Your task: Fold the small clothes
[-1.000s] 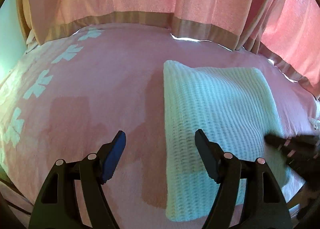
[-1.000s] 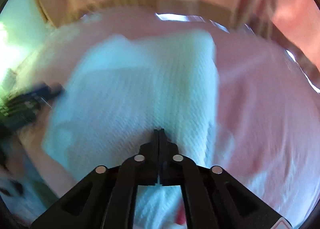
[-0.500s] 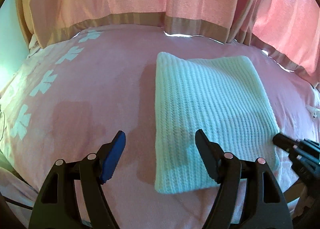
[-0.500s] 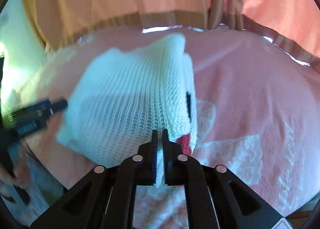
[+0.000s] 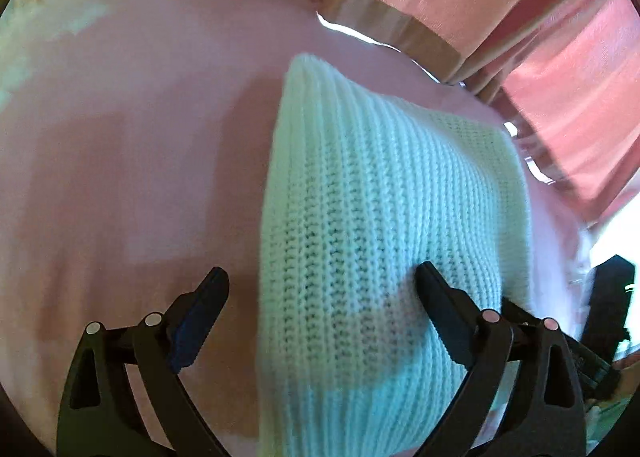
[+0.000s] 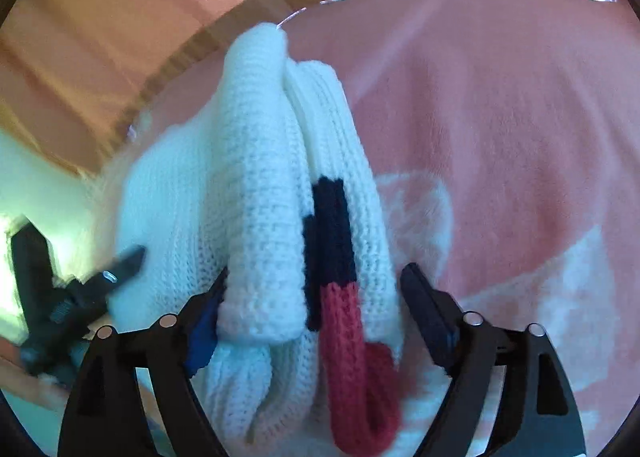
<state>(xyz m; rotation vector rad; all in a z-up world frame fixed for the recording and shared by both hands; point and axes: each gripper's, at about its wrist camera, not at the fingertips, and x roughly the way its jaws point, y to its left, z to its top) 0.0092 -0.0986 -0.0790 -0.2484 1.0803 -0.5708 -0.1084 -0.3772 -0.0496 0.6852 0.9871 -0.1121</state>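
Black jaws of the right tool (image 6: 312, 297) have just been spreading and now stand wide on either side of the folded knit sweater (image 6: 256, 185), whose thick white stack with a navy and red stripe fills the gap between them. The left pad looks to brush the stack's edge and the right pad is clear of it, so the bundle is released rather than gripped. The left tool (image 5: 320, 293) has also been widening its jaws; its left finger is over the bare pink blanket (image 5: 120, 177) and its right finger lies over the sweater, so it straddles the sweater's near left edge without pinching it.

The sweater lies folded on the blanket-covered bed, with the pink curtains (image 5: 540, 37) behind it.

The step in hand appears to be a hold on both sides of the folded bundle, either to tidy it or to move it. To do that well, each tool should reach low enough to catch every layer, close on both sides together, and lift level, since a loose chunky knit will slump open if only the top layer is caught.
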